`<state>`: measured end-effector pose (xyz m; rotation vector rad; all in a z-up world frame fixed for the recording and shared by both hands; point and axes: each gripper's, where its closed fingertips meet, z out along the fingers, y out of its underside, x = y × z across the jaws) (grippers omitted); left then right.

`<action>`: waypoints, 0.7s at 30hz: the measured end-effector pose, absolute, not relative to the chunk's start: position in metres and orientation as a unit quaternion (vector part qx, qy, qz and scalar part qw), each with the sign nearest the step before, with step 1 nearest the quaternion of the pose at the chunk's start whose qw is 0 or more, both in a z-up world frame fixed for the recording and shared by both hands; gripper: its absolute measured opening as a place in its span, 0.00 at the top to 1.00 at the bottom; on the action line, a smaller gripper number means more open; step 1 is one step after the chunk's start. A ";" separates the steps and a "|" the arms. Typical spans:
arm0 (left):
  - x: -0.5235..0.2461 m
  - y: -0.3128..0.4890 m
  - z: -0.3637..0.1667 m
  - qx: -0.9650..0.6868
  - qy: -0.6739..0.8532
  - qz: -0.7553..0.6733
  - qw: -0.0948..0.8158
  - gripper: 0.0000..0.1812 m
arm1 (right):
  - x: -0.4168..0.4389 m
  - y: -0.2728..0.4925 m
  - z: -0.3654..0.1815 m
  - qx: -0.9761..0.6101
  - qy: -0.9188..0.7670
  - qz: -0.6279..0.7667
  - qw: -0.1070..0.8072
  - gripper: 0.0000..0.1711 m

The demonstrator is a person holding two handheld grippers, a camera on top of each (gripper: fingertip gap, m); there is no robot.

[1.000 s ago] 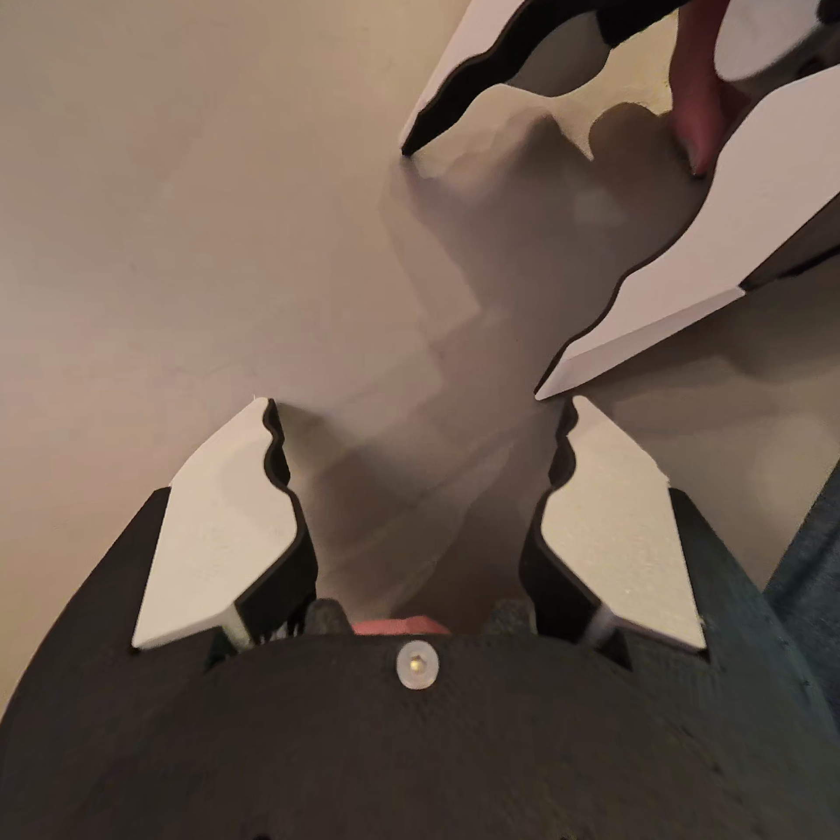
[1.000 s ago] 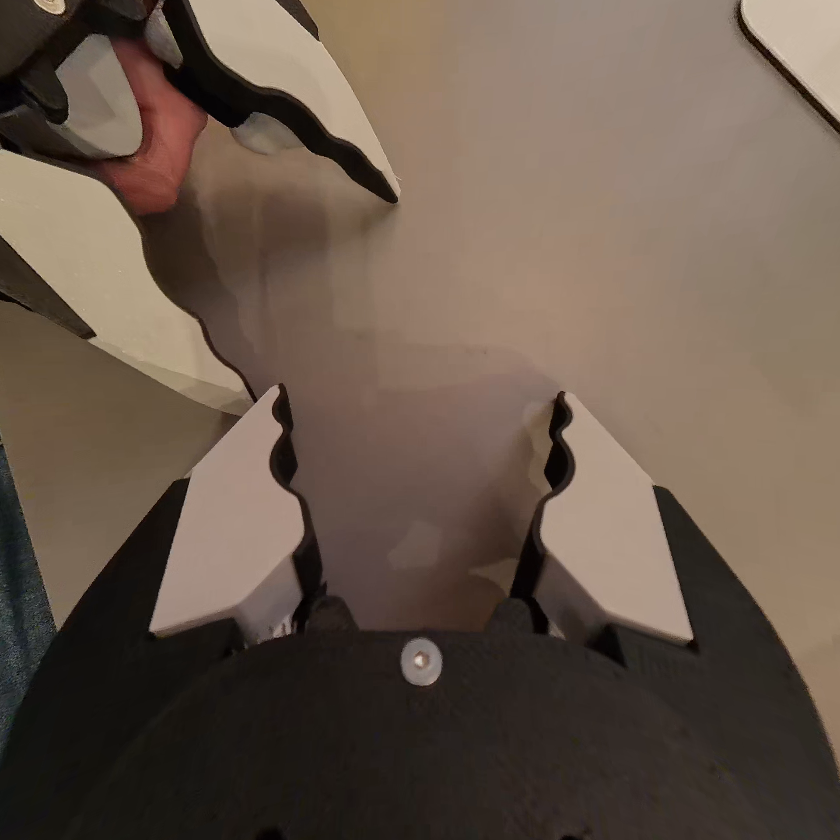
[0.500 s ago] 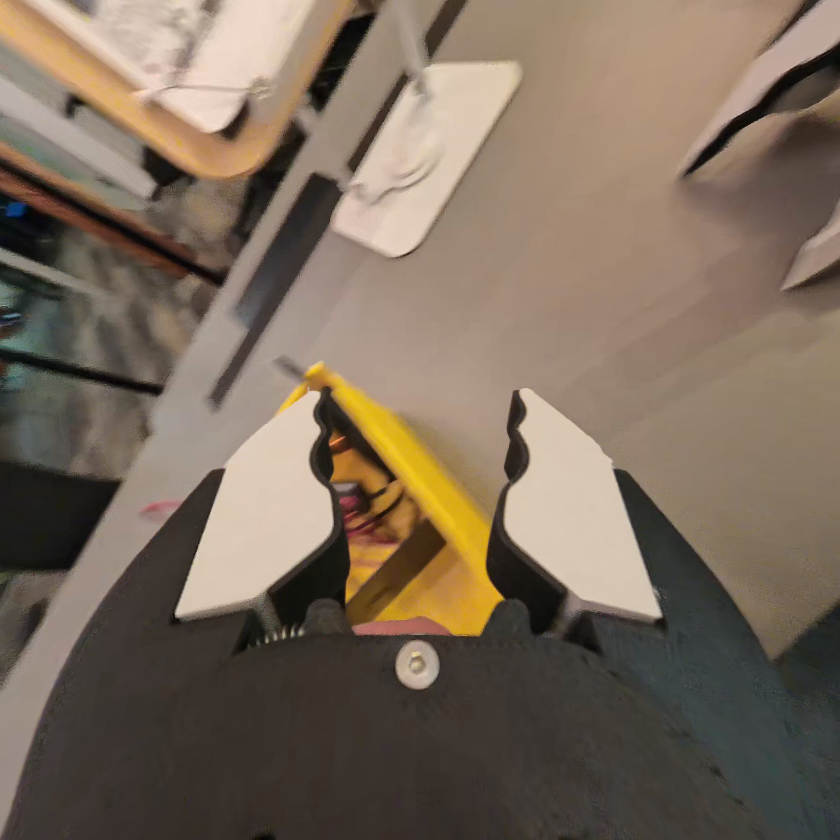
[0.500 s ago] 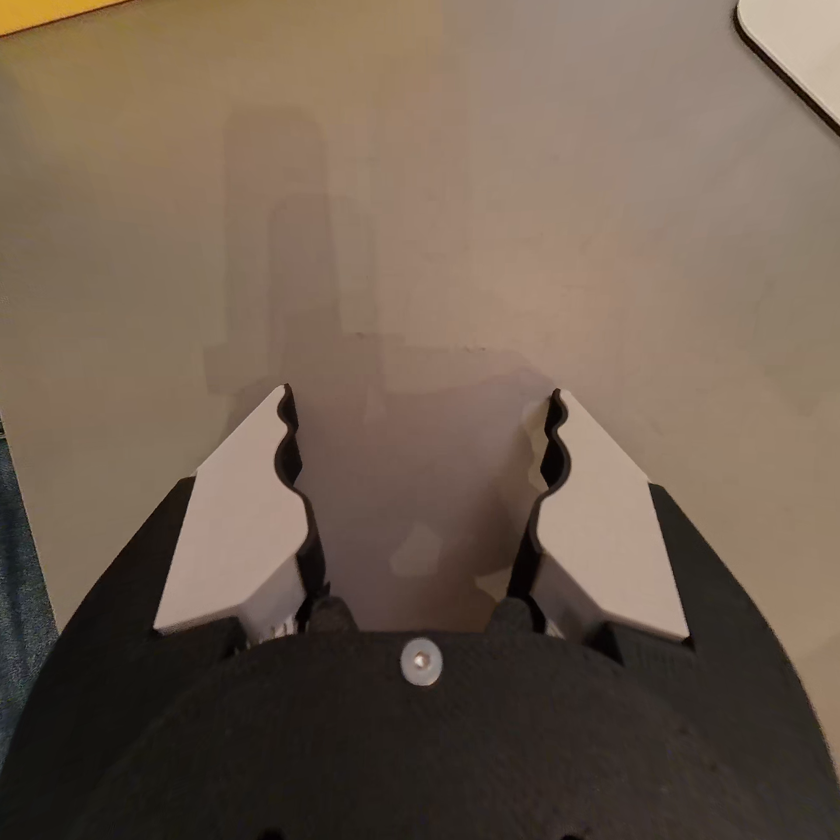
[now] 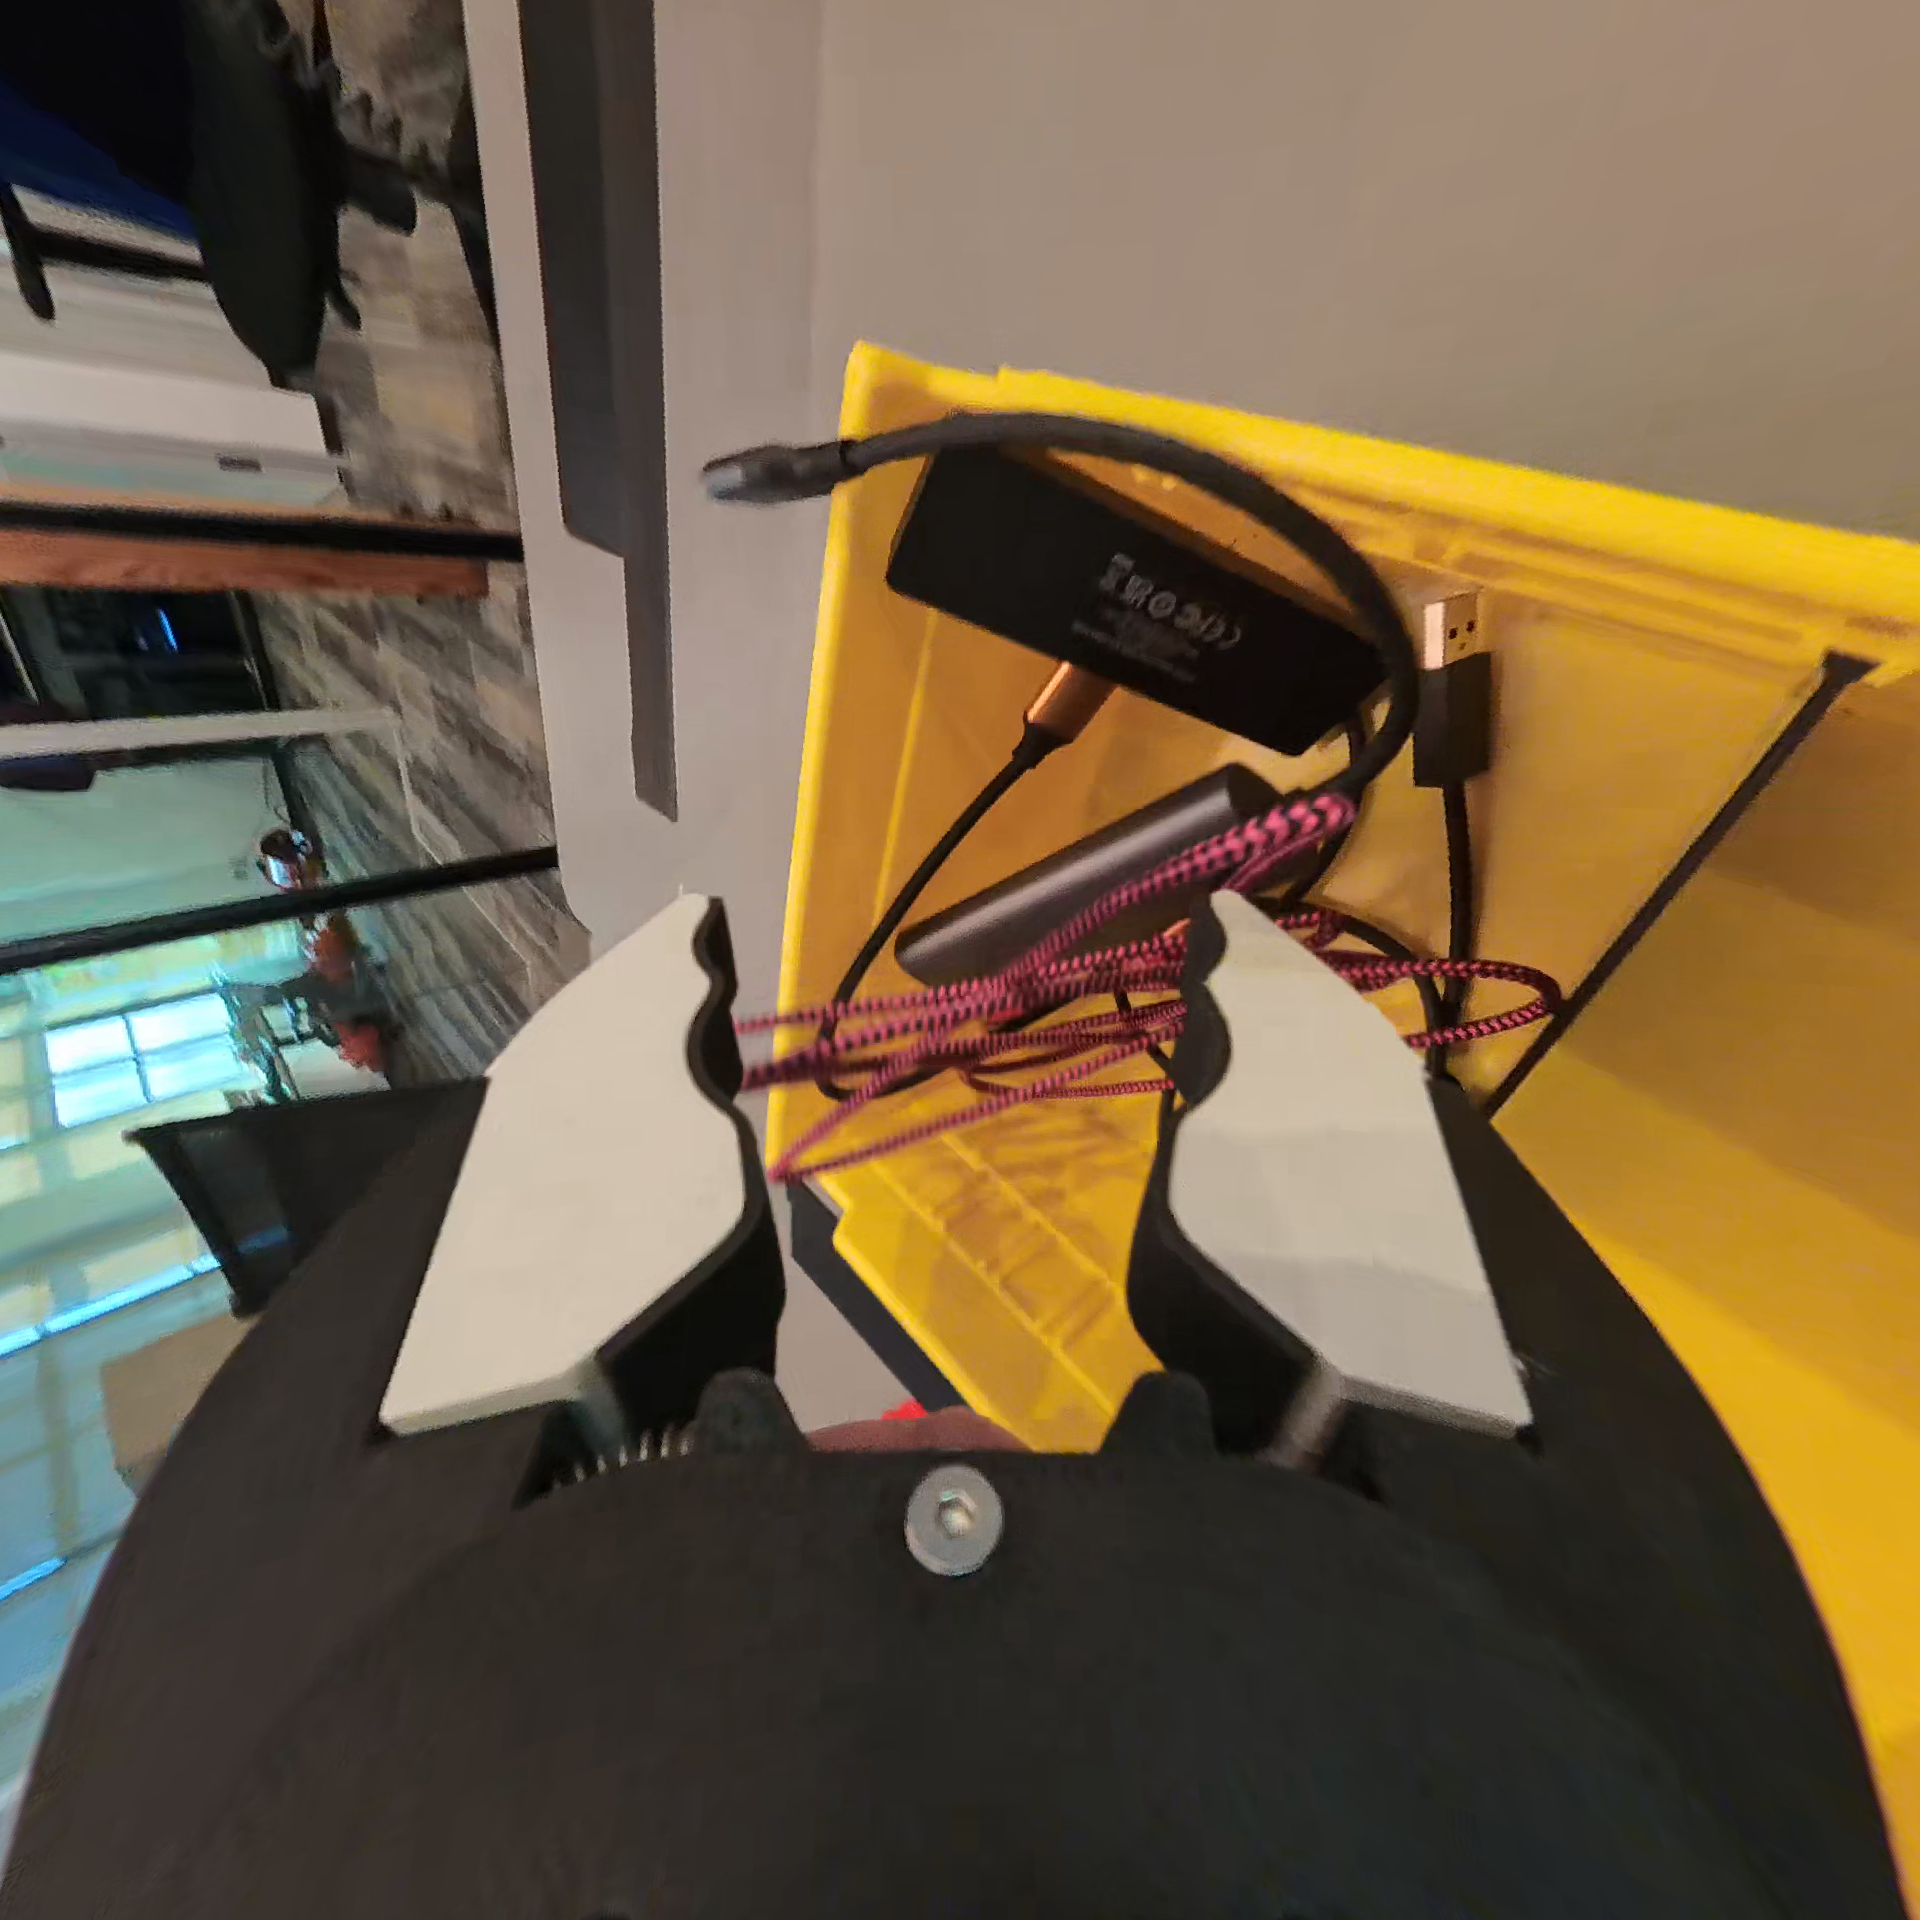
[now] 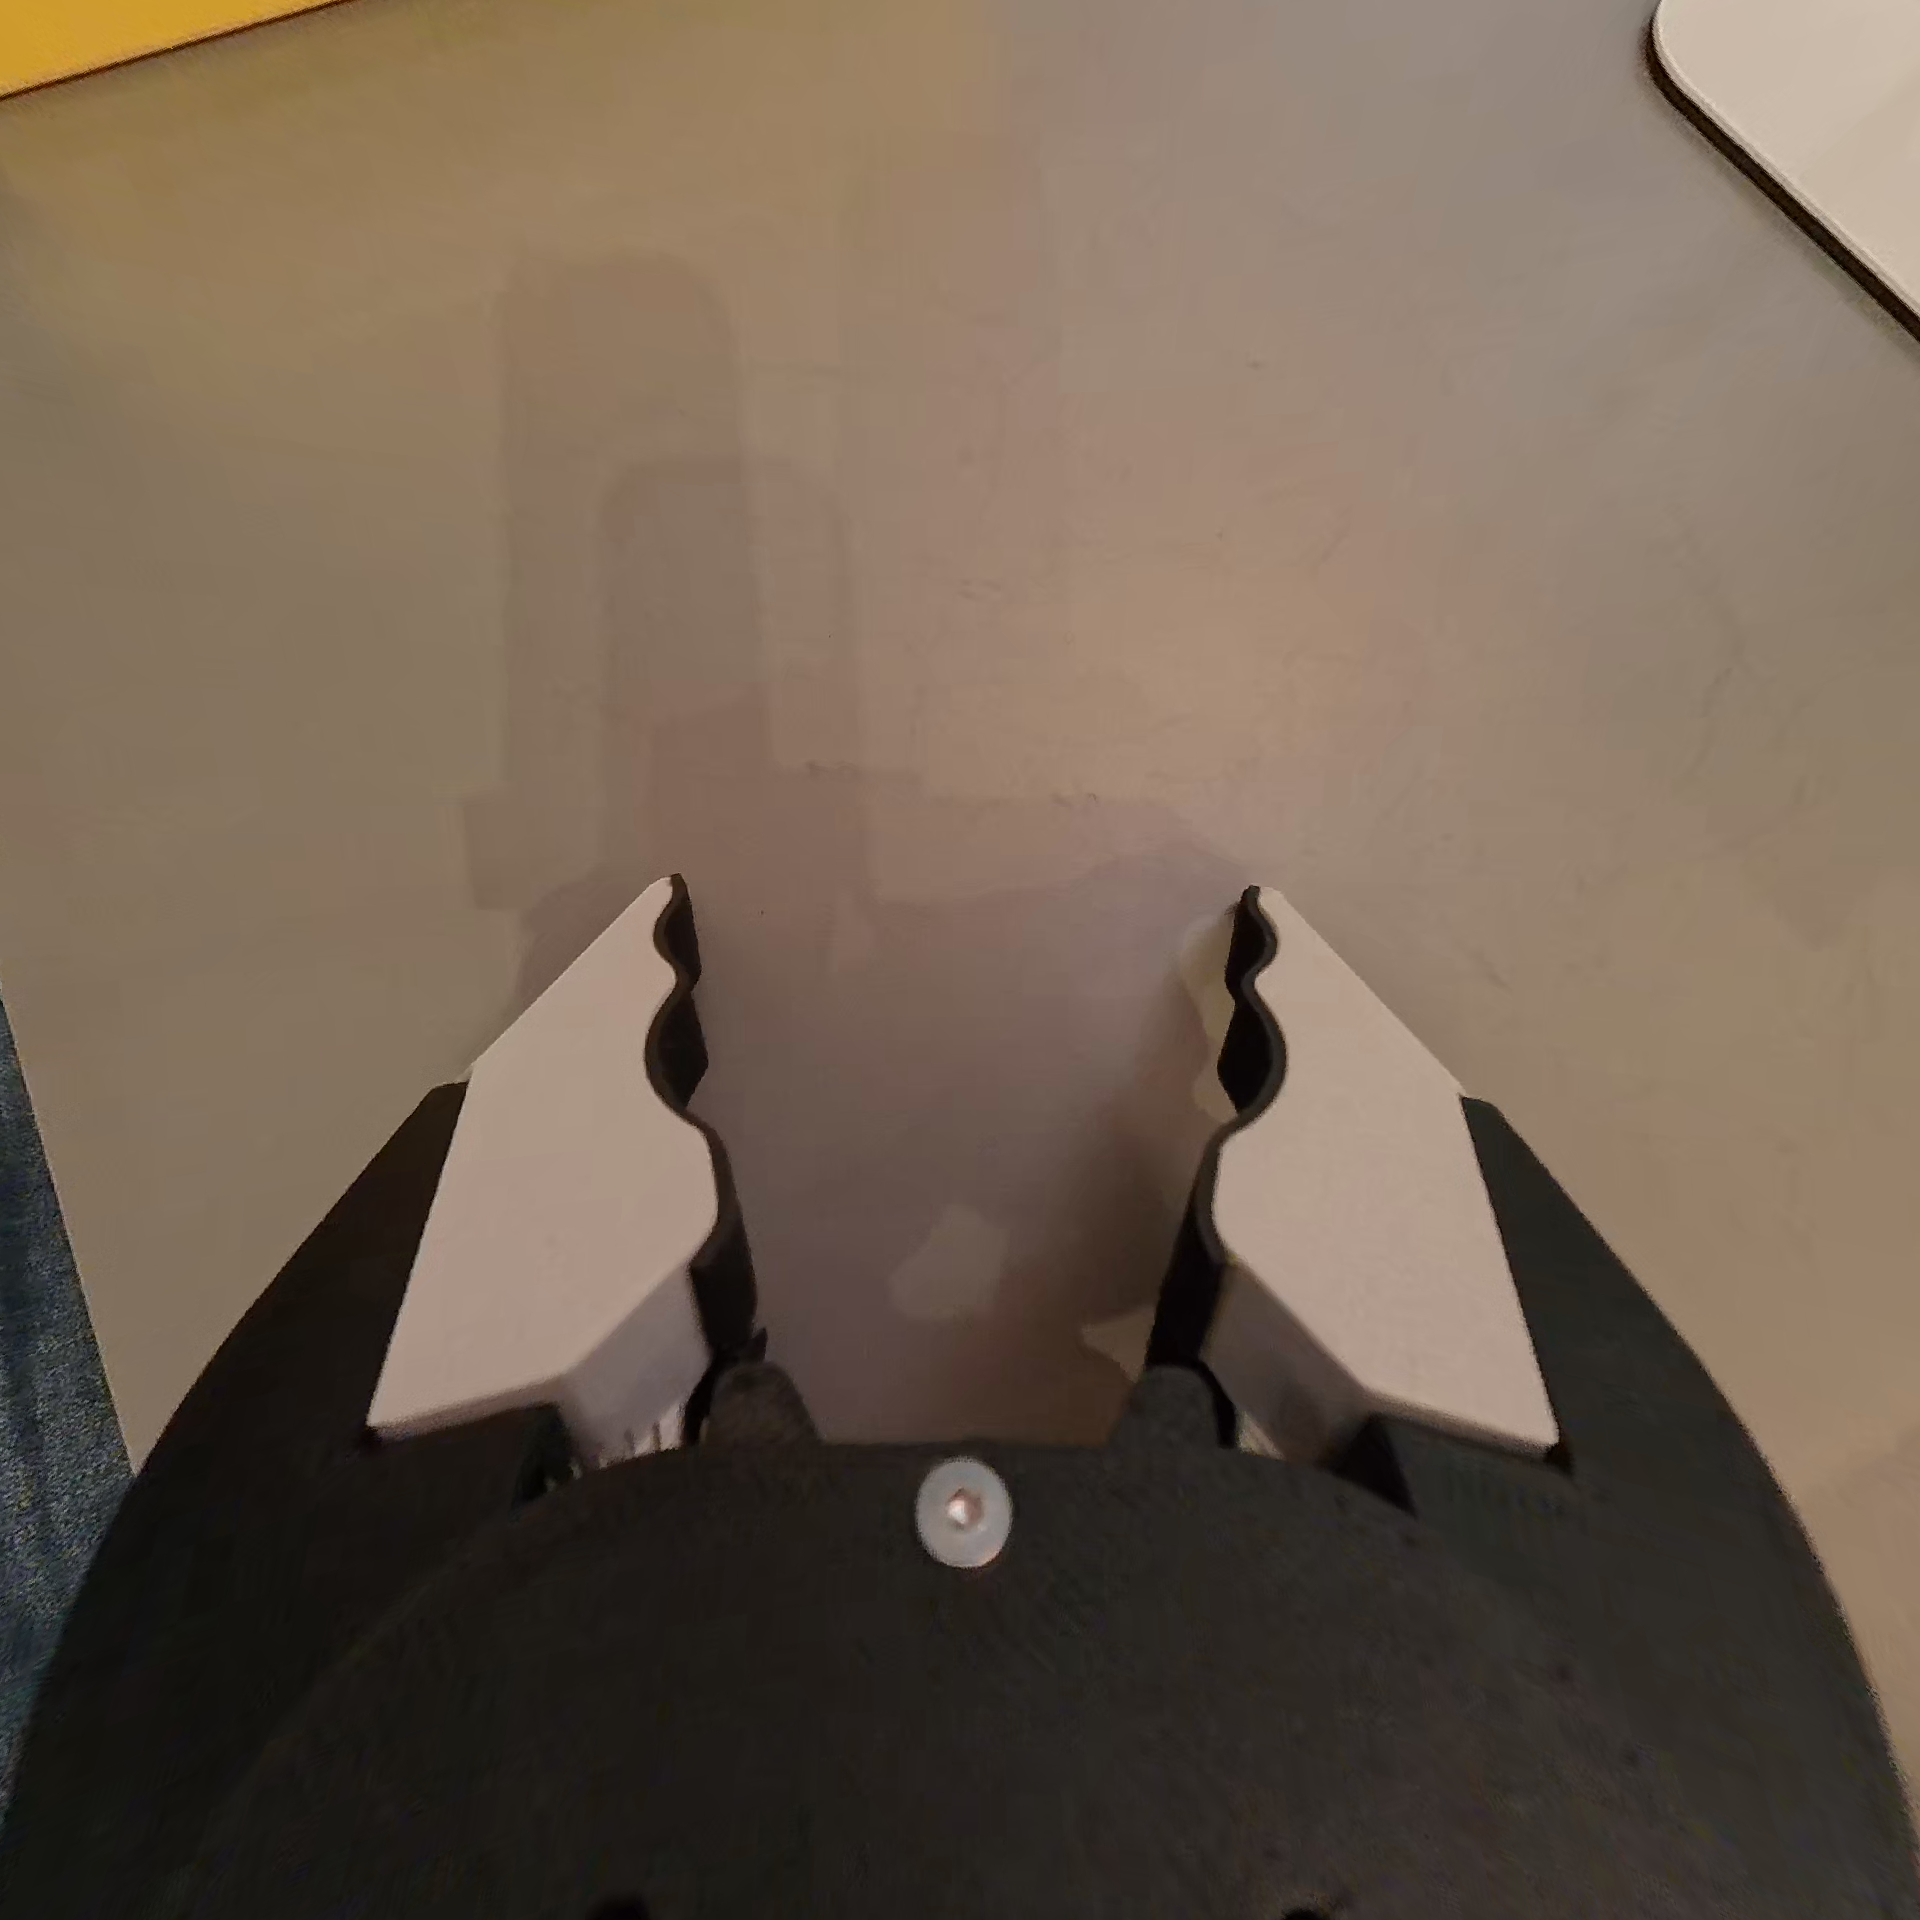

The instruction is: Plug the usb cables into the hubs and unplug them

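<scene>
Swung over, left gripper now faces yellow bin holding two hubs.

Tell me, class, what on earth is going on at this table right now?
A person holds a two-finger gripper in each hand. The left gripper, open and empty, points into a yellow bin holding a flat black hub, a grey tube-shaped hub, a pink braided cable and a loose black USB plug. The right gripper, also open and empty, hangs over the bare table. Nothing has been grasped yet.
</scene>
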<state>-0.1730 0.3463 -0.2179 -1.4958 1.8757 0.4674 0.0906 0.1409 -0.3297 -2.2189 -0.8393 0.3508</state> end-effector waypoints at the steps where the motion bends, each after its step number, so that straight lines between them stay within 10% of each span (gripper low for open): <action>1: -0.170 0.344 -0.219 -0.564 0.731 0.183 0.338 0.56 | 0.091 0.141 -0.330 -0.862 -0.326 0.136 0.363 0.41; 7: -0.131 0.308 -0.171 -0.587 0.695 0.082 0.407 0.67 | 0.091 0.141 -0.329 -0.861 -0.327 0.136 0.365 0.43; 11: -0.141 0.320 -0.207 -0.610 0.718 0.192 0.275 0.51 | 0.090 0.142 -0.329 -0.861 -0.327 0.137 0.366 0.45; 21: -0.178 0.340 -0.286 -0.573 0.773 0.251 0.103 0.68 | 0.089 0.138 -0.327 -0.853 -0.337 0.132 0.376 0.51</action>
